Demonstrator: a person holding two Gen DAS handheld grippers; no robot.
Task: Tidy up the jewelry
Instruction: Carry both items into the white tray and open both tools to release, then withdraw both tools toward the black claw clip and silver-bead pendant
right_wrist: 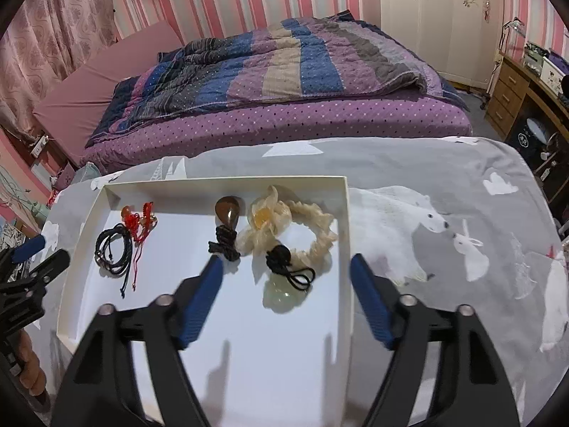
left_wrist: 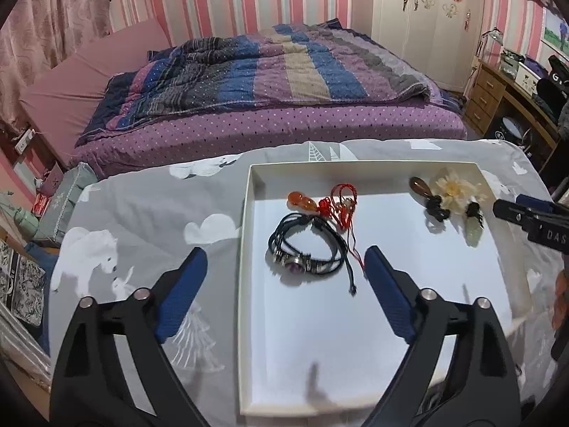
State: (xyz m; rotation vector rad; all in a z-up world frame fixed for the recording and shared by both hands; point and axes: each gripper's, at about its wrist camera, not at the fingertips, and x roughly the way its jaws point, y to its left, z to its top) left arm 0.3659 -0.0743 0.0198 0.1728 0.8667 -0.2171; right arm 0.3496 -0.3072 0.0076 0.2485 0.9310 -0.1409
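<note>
A white tray [left_wrist: 249, 213] lies on a grey animal-print cloth and also shows in the right wrist view [right_wrist: 346, 220]. In it lie a black cord bracelet [left_wrist: 307, 252], a red cord with an orange pendant [left_wrist: 302, 202], a brown teardrop pendant [right_wrist: 229, 210], a cream flower scrunchie [right_wrist: 313, 227] and a pale green pendant on black cord [right_wrist: 281, 291]. My left gripper [left_wrist: 286, 259] is open, hovering around the black bracelet. My right gripper [right_wrist: 286, 267] is open above the green pendant. Both are empty.
The grey cloth [right_wrist: 444, 178] covers the work surface. Behind it stands a bed with a striped quilt [left_wrist: 270, 67]. A wooden desk [left_wrist: 498, 89] stands at the right, a white wardrobe [right_wrist: 444, 17] at the back.
</note>
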